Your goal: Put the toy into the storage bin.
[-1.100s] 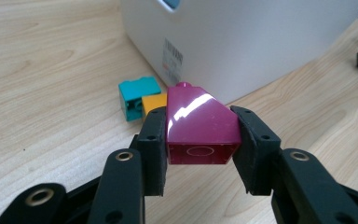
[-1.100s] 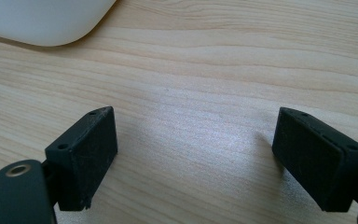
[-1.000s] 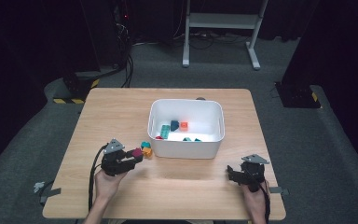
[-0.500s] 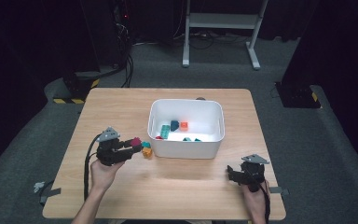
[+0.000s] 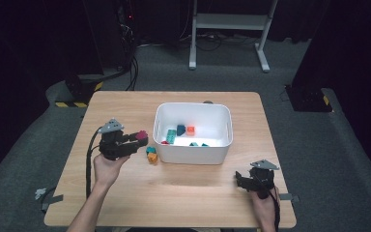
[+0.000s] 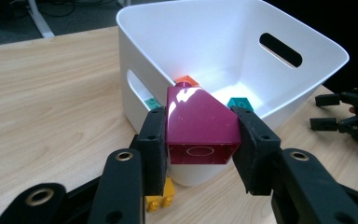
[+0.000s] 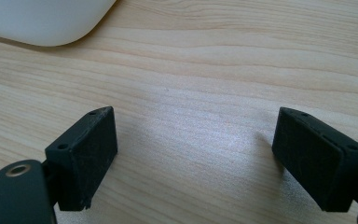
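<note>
My left gripper (image 5: pixel 137 140) (image 6: pixel 200 135) is shut on a magenta block (image 6: pixel 198 126) (image 5: pixel 141 136) and holds it above the table, just left of the white bin (image 5: pixel 222 154) (image 6: pixel 223 28). Inside the bin lie several small blocks, among them a green one (image 5: pixel 171 136), an orange one (image 5: pixel 190 129) and a teal one (image 6: pixel 238 102). An orange and teal block stack (image 5: pixel 151 154) sits on the table against the bin's left front corner. My right gripper (image 5: pixel 241 182) (image 7: pixel 193 158) rests low over bare wood at the front right, jaws wide open with nothing between them.
The wooden table (image 5: pixel 183 193) has bare wood in front of the bin and along its left side. Black equipment and cables (image 5: pixel 125 53) stand on the grey floor beyond the far edge. A white frame stand (image 5: pixel 227 34) is farther back.
My left gripper has lifted the magenta block off the table and carried it up toward the bin's left wall. The right gripper has stayed put.
</note>
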Tool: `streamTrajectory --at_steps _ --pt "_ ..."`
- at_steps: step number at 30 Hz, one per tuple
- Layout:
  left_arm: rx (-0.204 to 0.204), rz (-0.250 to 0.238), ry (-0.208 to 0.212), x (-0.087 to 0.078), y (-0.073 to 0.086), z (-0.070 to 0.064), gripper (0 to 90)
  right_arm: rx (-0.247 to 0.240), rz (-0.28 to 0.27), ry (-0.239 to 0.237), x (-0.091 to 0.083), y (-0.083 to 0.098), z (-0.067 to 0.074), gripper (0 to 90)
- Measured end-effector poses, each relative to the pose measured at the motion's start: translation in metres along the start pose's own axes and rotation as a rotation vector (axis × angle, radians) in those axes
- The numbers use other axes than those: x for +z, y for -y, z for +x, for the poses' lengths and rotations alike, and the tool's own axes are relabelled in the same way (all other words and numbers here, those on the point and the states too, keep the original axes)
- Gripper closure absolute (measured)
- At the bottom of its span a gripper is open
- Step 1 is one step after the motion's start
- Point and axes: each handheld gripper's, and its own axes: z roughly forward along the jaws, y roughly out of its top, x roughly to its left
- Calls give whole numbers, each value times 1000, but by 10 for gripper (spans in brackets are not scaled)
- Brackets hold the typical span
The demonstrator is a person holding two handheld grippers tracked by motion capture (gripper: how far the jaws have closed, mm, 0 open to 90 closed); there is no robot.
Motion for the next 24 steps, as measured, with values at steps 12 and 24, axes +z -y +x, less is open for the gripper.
streamTrajectory --at_steps 12,24 --pt "24 -21 44 8 -27 -9 587 0 0 0 0 0 0 137" --pt "55 -14 56 26 -48 -17 586 0 0 0 0 0 0 137"
